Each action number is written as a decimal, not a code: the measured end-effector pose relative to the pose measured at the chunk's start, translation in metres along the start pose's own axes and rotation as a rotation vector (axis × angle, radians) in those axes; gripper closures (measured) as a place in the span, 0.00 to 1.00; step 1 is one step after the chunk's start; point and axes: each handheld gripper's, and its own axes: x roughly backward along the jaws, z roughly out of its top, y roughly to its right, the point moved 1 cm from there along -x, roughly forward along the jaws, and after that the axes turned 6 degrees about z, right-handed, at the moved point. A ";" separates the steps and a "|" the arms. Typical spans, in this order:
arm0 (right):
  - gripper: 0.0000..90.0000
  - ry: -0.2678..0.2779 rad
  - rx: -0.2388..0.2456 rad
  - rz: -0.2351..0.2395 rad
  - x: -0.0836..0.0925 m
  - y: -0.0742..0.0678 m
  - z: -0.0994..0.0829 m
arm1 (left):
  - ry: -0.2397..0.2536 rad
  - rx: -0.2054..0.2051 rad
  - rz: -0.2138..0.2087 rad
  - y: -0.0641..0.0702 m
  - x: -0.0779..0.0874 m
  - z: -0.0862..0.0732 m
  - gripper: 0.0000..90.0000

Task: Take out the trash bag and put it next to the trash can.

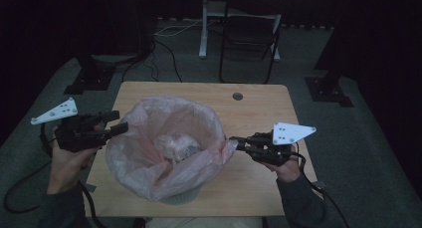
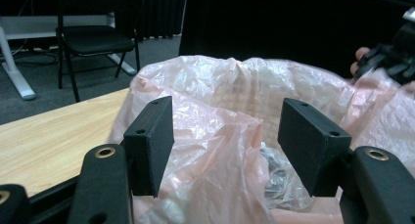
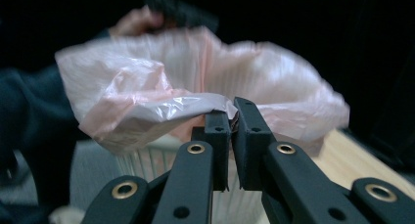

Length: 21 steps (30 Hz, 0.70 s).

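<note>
Dim carpet is surrounding the worktop (image 1: 259, 96); the right claw (image 3: 234, 117) is pinching the pink bin liner (image 1: 149, 113), the left claw (image 2: 225, 136) is gaping beside it; tugging may tear it.

I see my two black grippers, the left gripper (image 1: 115, 122) and the right gripper (image 1: 234, 142), each with brass rings, a white three-cornered plate, a black cable and dark sleeves behind
</note>
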 end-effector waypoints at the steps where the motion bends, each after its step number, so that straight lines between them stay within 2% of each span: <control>1: 0.95 0.025 -0.006 0.004 0.003 0.001 0.003 | -0.003 0.000 -0.001 0.000 0.000 -0.001 0.43; 4: 0.95 0.061 -0.016 0.005 0.007 0.004 0.007 | -0.006 0.001 0.001 -0.001 -0.001 -0.001 0.42; 8: 0.93 0.069 -0.013 0.004 0.007 0.004 0.011 | -0.007 -0.004 -0.007 0.000 -0.001 0.000 0.42; 9: 0.76 0.015 0.001 -0.008 0.002 0.003 0.010 | -0.010 -0.005 -0.009 0.001 -0.001 0.000 0.42; 10: 0.69 -0.014 -0.005 -0.002 -0.002 0.003 0.009 | -0.015 -0.007 -0.010 0.001 0.000 0.000 0.42; 11: 0.61 -0.043 -0.005 -0.021 -0.005 0.003 0.007 | -0.016 -0.008 -0.009 0.001 0.000 0.000 0.42; 12: 0.61 -0.043 -0.005 -0.021 -0.005 0.003 0.007 | -0.016 -0.008 -0.009 0.001 0.000 0.000 0.42; 13: 0.52 -0.088 -0.008 -0.061 -0.012 0.003 0.004 | -0.016 -0.004 -0.012 0.001 0.000 0.000 0.42; 16: 0.44 -0.101 -0.017 -0.058 -0.019 0.005 0.004 | -0.024 -0.005 -0.016 0.001 0.001 -0.001 0.42; 20: 0.41 -0.125 -0.015 -0.043 -0.024 0.005 0.006 | -0.026 -0.008 -0.017 0.000 0.003 -0.001 0.42; 21: 0.40 -0.134 -0.006 -0.019 -0.025 0.003 0.006 | -0.025 -0.007 -0.015 0.000 0.005 0.000 0.42</control>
